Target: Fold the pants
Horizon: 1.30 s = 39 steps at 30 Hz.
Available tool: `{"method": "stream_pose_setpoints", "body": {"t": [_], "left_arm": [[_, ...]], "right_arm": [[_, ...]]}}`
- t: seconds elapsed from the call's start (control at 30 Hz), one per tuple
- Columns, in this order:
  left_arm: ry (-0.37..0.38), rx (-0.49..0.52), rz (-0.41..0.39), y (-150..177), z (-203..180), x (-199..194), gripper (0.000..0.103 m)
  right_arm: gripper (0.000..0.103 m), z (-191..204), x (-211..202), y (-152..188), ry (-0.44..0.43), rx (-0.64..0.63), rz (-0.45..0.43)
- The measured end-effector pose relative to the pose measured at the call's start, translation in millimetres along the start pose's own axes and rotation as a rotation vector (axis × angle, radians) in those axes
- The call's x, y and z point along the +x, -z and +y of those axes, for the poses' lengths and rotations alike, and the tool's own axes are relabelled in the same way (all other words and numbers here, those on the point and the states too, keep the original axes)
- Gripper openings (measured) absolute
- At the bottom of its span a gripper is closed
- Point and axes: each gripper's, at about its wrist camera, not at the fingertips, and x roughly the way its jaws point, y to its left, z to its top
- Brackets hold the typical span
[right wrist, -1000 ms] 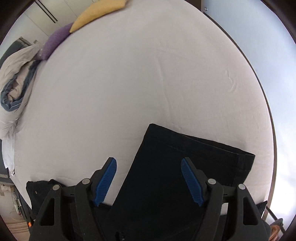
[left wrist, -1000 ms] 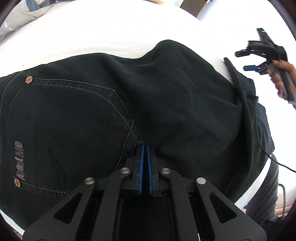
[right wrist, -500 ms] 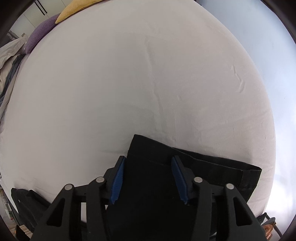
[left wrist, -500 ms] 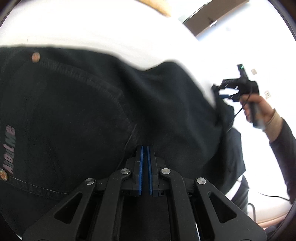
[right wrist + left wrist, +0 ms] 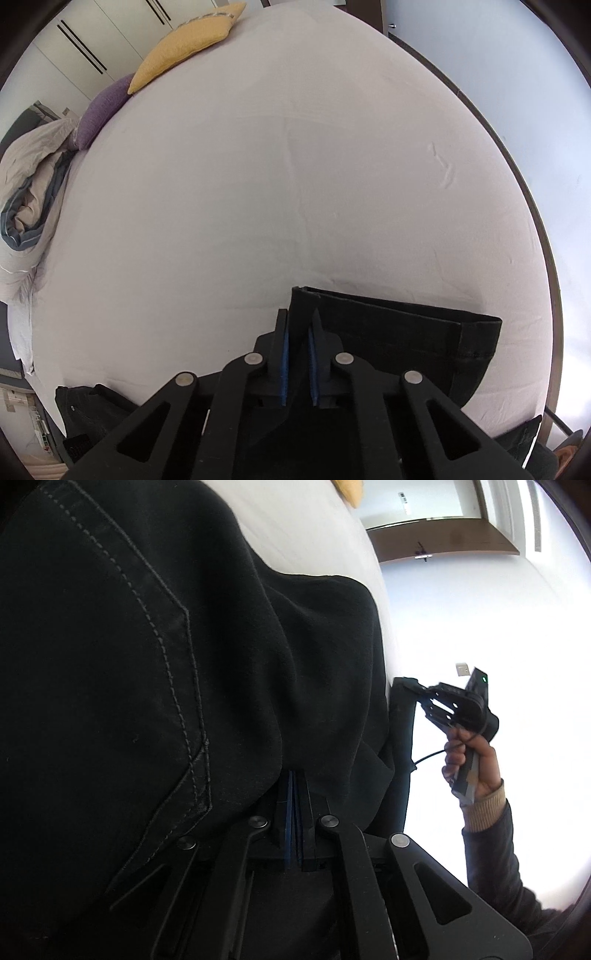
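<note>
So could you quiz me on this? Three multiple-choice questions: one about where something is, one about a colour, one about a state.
1. Where does the yellow cushion lie?
A. at the bed's far edge
B. on the pants
C. on the floor

2. What colour are the pants?
A. white
B. black
C. red

3. How is the right gripper?
A. wide open
B. out of sight
C. shut on the pants

Answers: 1 A, it sits beyond the bare white sheet. 2 B, dark cloth with pale stitching. 3 C, the jaws pinch the leg hem.
</note>
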Motion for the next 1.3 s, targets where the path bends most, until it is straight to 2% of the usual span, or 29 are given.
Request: {"method": "stream_pose_setpoints", "body": {"t": [0.2,0.3,0.43,0.57,0.67,0.83,0.93,1.3], "left_arm": [[-0.029,0.005,-0.001,-4,0,3,0.004],[-0.039,0.002,0.0,-8,0,5,0.004],[-0.057,0.001,0.003,-12,0,7,0.004],[-0.074,-0.008,0.009,-14,-5,15,0.004],[-0.084,-0.016,0.014,-16,-14,21,0.004],[-0.112,-0.028,0.02,-20,-23,23,0.004],[-0.126,-0.043,0.017,-21,-28,26,0.004],[-0.118,-0.088,-0.016,-18,-34,27,0.004]], "right_arm": [[0.008,-44,-57,37,-0.15,0.058,-0.121],[0.007,-67,-96,58,-0.193,0.099,-0.177],[0.007,-117,-137,95,-0.244,0.165,-0.255],[0.006,-170,-162,153,-0.267,0.247,-0.293],[0.006,-214,-164,199,-0.264,0.326,-0.296],[0.006,-243,-135,253,-0.241,0.458,-0.274],[0.006,-255,-128,275,-0.23,0.487,-0.261],[0.005,-259,-129,300,-0.238,0.532,-0.268]]}}
